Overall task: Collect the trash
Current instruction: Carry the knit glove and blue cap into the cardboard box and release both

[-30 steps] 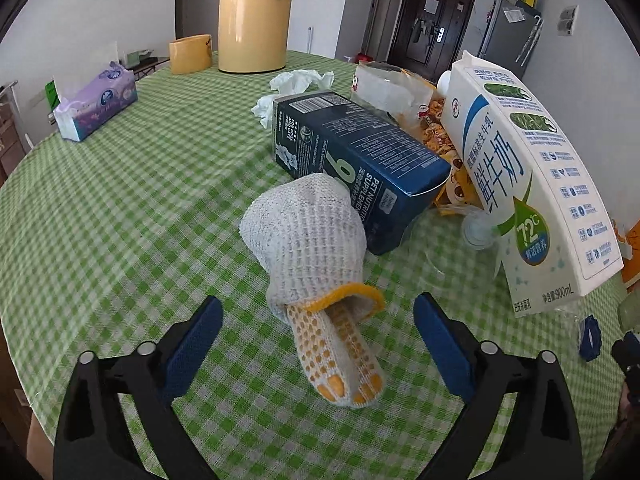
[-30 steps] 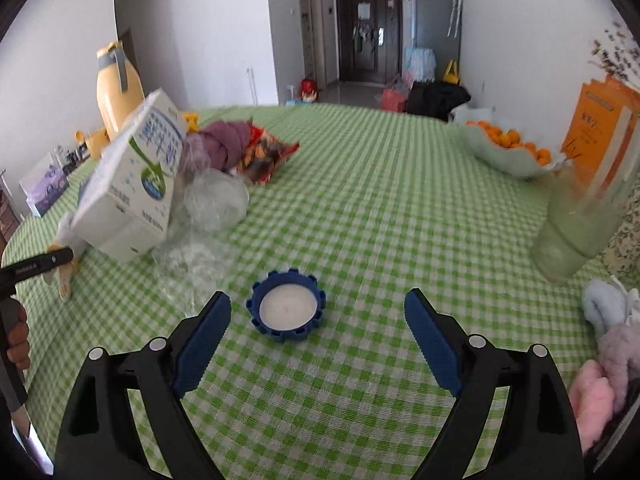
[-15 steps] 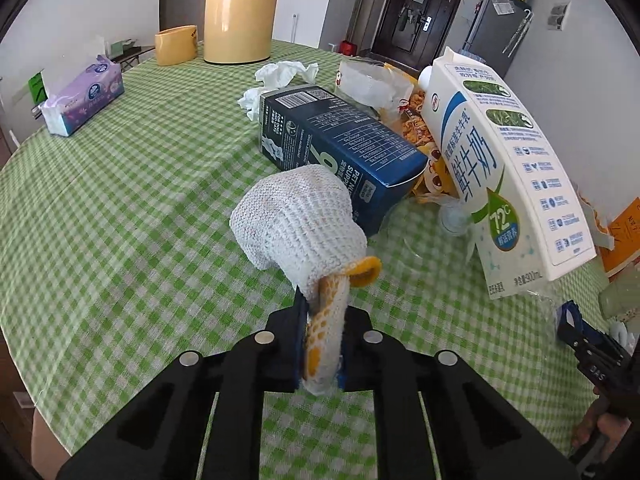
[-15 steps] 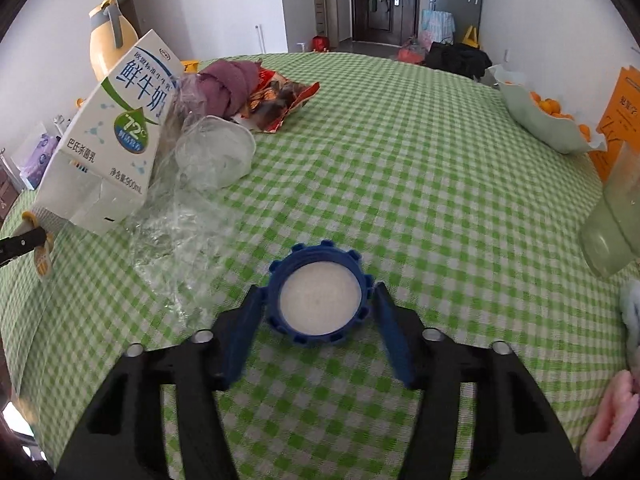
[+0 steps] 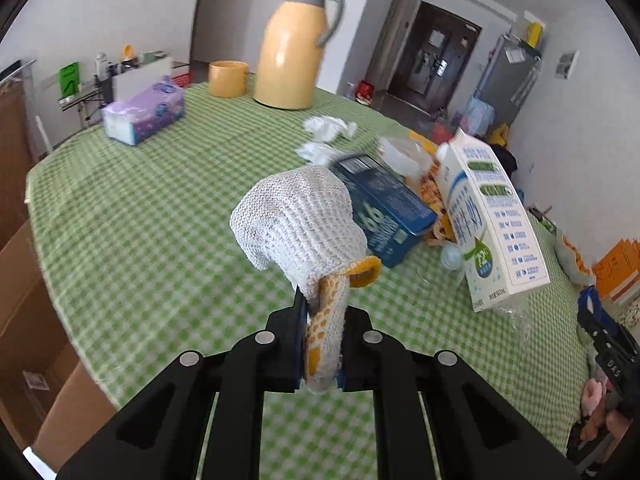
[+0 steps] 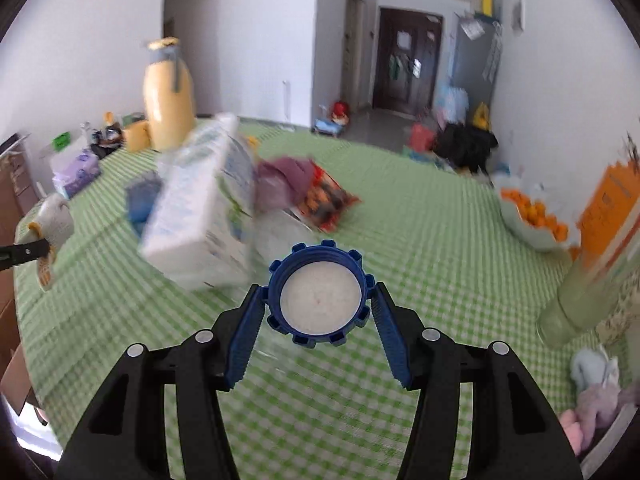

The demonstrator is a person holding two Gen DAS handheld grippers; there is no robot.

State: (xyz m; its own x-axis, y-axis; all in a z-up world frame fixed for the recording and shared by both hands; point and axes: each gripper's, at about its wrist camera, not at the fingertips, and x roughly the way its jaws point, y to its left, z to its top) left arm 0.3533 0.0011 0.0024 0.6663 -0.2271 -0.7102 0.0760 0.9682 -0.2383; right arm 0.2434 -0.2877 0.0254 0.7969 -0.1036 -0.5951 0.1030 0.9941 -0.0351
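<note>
Yellow thermos (image 5: 294,46), yellow cup (image 5: 228,78), tissue pack (image 5: 145,114), bowl of oranges (image 6: 534,220)

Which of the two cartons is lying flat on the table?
The dark blue carton, lying flat behind the knitted glove. The white milk carton beside it stands tilted, printed face up, taller and nearer the room's right side.

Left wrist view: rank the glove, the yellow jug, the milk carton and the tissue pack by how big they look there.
1. glove, inflated by nearness, clamped in the left gripper
2. milk carton and yellow jug, too alike to rank
3. tissue pack, smallest
</note>
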